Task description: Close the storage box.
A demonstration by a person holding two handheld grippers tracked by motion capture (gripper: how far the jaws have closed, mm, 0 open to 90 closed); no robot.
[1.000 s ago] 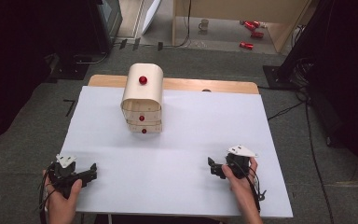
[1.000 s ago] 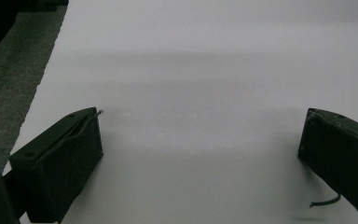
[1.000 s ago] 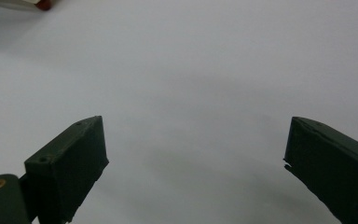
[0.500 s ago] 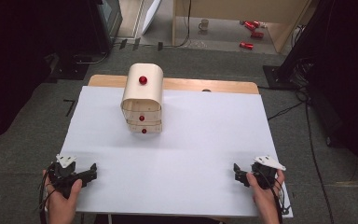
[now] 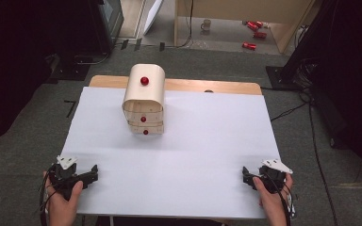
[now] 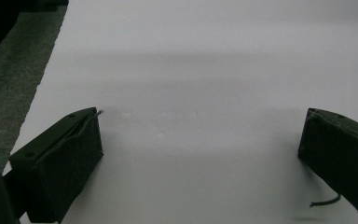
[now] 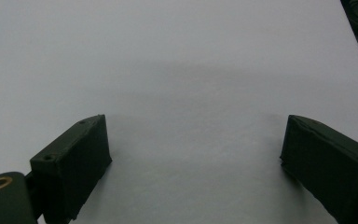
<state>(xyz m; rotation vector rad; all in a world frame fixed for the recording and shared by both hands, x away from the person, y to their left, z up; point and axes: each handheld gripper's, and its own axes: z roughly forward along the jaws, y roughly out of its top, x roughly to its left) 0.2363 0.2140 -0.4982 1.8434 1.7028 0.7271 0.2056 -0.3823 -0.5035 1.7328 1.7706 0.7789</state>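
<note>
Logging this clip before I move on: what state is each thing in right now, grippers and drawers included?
Left gripper: open, empty, low at the near left edge.
Right gripper: open, empty, low at the near right edge.
Drawer box: upright, far centre of the table, untouched.
Drawers: both look shut, red knobs facing the person.

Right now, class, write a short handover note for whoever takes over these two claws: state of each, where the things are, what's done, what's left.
Left claw: open, holding nothing, low at the near left corner of the white table.
Right claw: open, holding nothing, at the near right corner.
Small wooden drawer chest: stands at the far middle-left, red knobs facing the person, drawers appear shut.
Done: nothing visible on the chest.
Left: probably reach to the chest and work a drawer.
</note>
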